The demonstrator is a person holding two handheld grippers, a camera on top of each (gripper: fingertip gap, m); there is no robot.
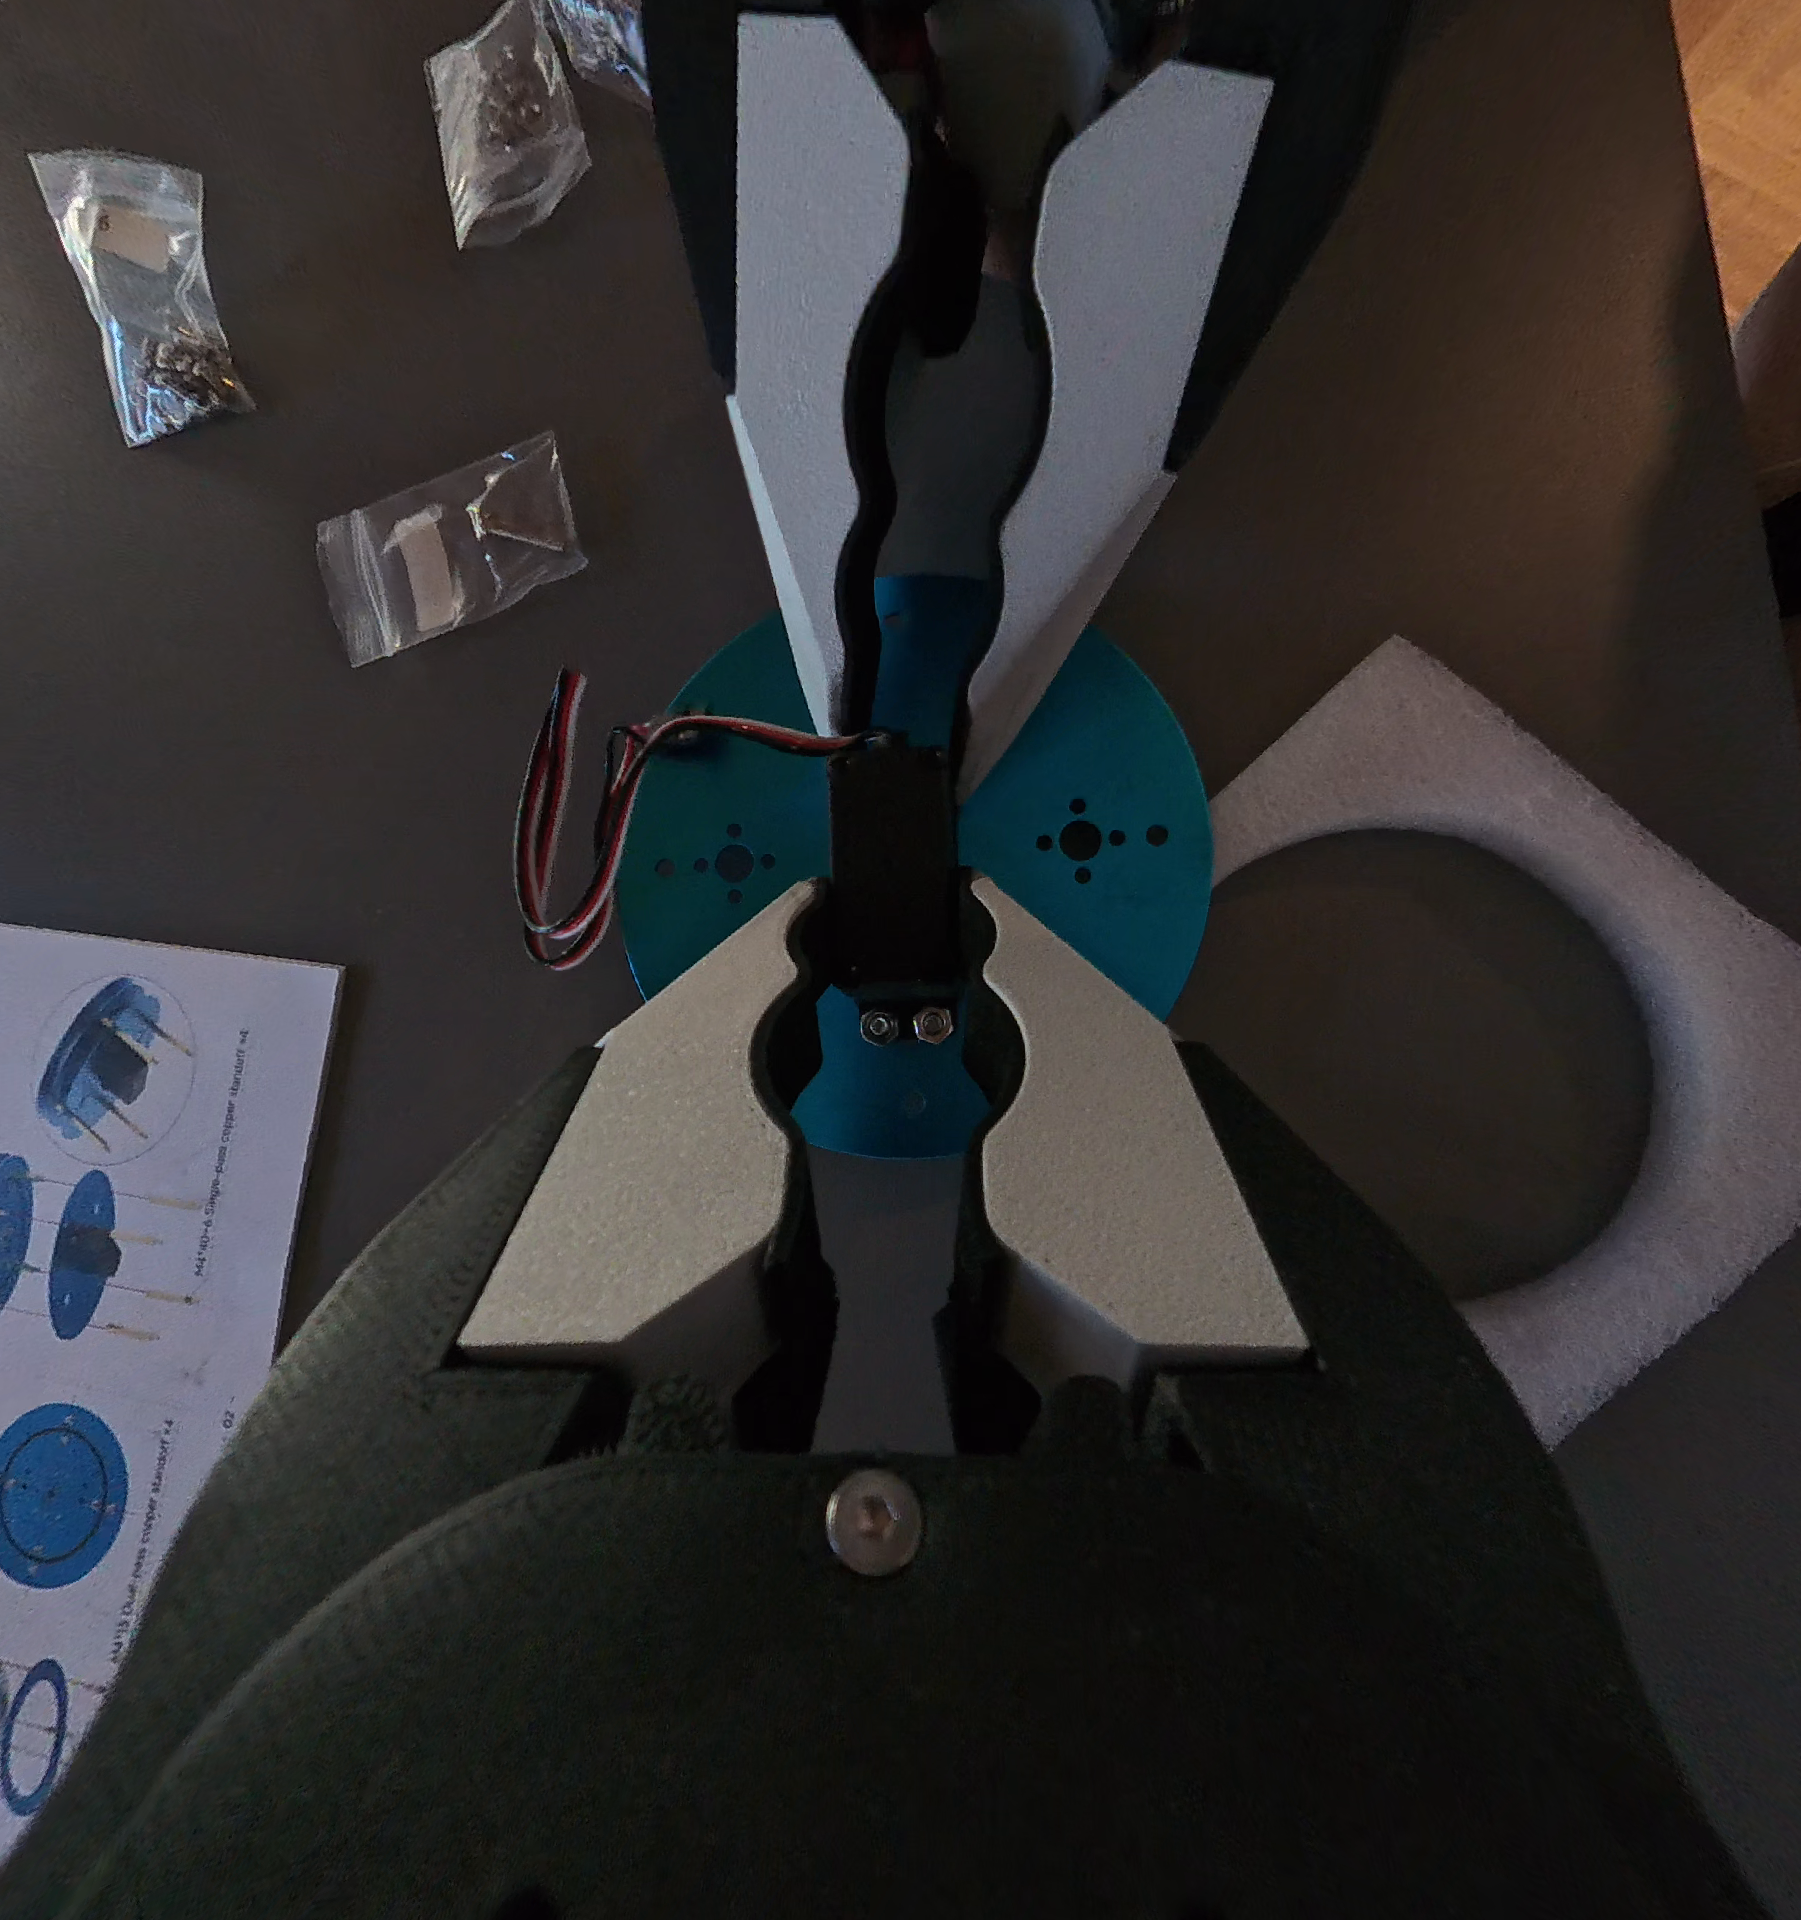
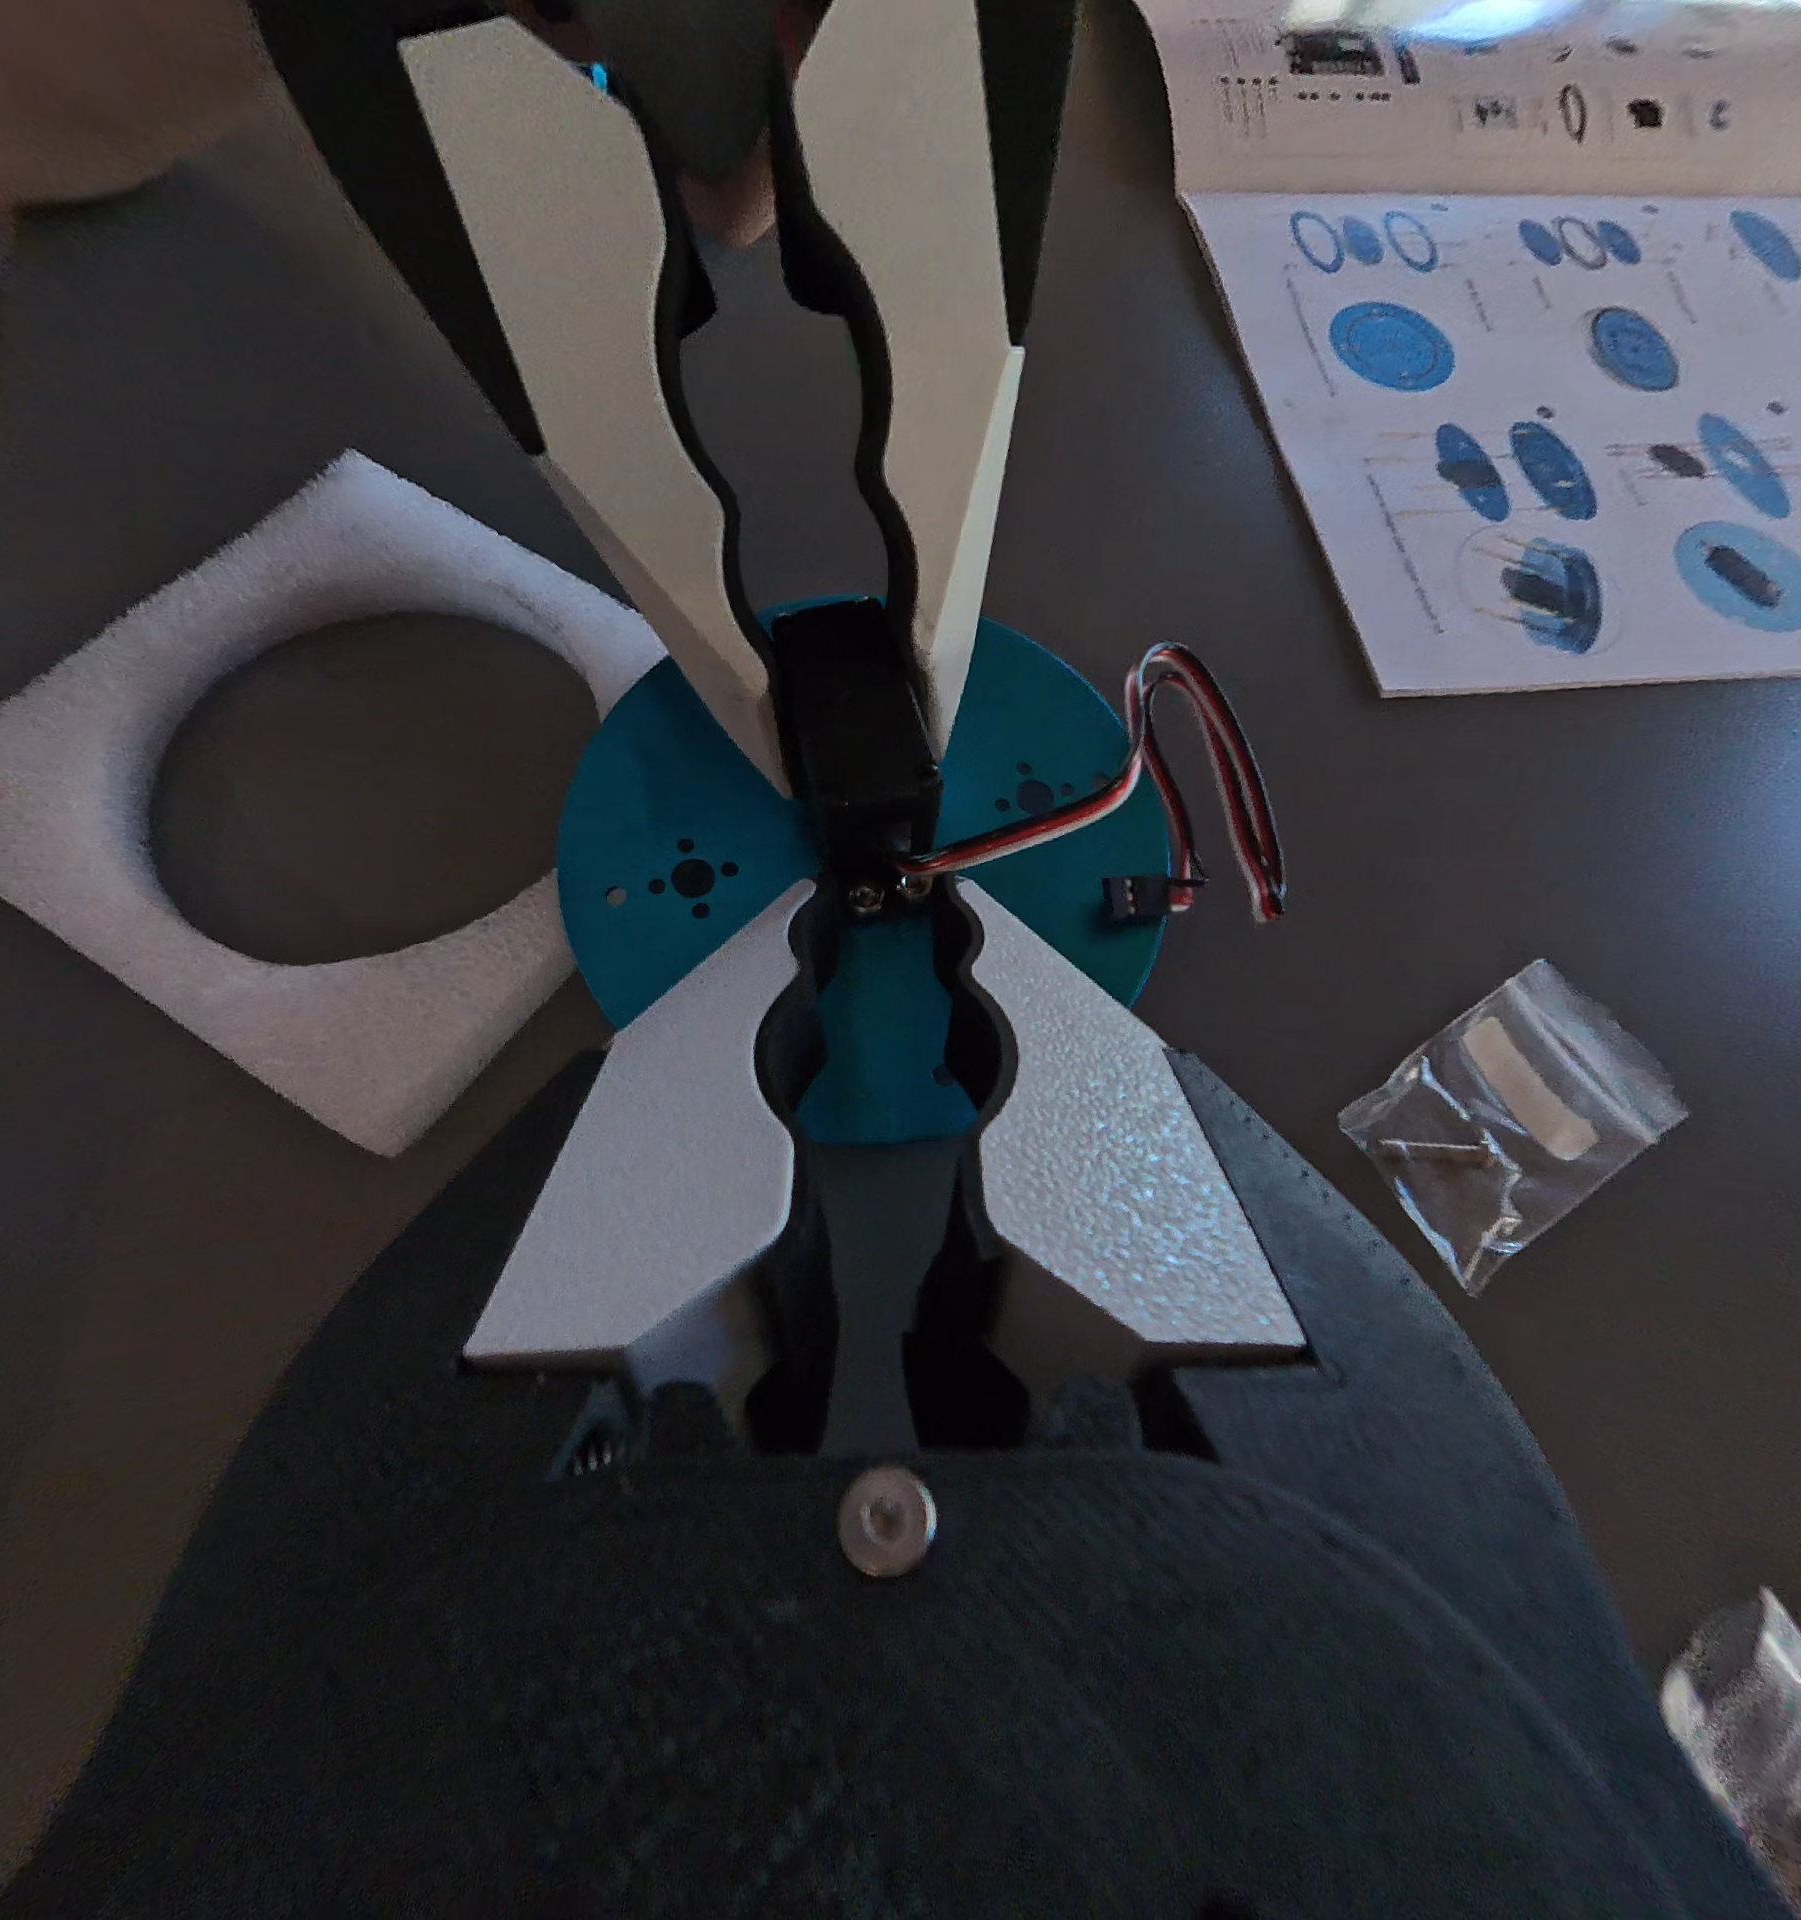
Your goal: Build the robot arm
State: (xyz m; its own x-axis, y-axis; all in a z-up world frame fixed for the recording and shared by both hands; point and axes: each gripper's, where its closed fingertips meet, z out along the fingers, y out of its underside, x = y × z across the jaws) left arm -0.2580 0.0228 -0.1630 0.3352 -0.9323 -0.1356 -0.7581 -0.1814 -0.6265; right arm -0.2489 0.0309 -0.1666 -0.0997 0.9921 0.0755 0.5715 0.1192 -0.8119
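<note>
A blue metal disc (image 1: 1083, 904) lies flat on the dark grey table with a black servo (image 1: 891, 862) fixed across its middle. A red, white and black wire (image 1: 563, 831) runs off the servo to the left. My left gripper (image 1: 896, 899) is shut on the servo's near end, just above two small nuts (image 1: 906, 1027). My right gripper (image 1: 896, 743) comes in from the far side, its jaws closed on the servo's other end. In the right wrist view, my right gripper (image 2: 885, 894) pinches the screwed end of the servo (image 2: 854, 727) on the disc (image 2: 667, 810). There the left gripper (image 2: 860, 748) faces it and the wire (image 2: 1218, 748) loops to the right.
A white foam sheet with a round cut-out (image 1: 1415, 707) lies under the disc's edge; it also shows in the right wrist view (image 2: 356, 1018). A printed sheet with blue diagrams (image 1: 96, 1247) (image 2: 1498, 416) lies nearby. Small clear bags of hardware (image 1: 143, 291) (image 1: 454, 545) (image 2: 1509, 1122) are scattered around. Only a small space, under 4 cm, lies between the two pairs of fingers.
</note>
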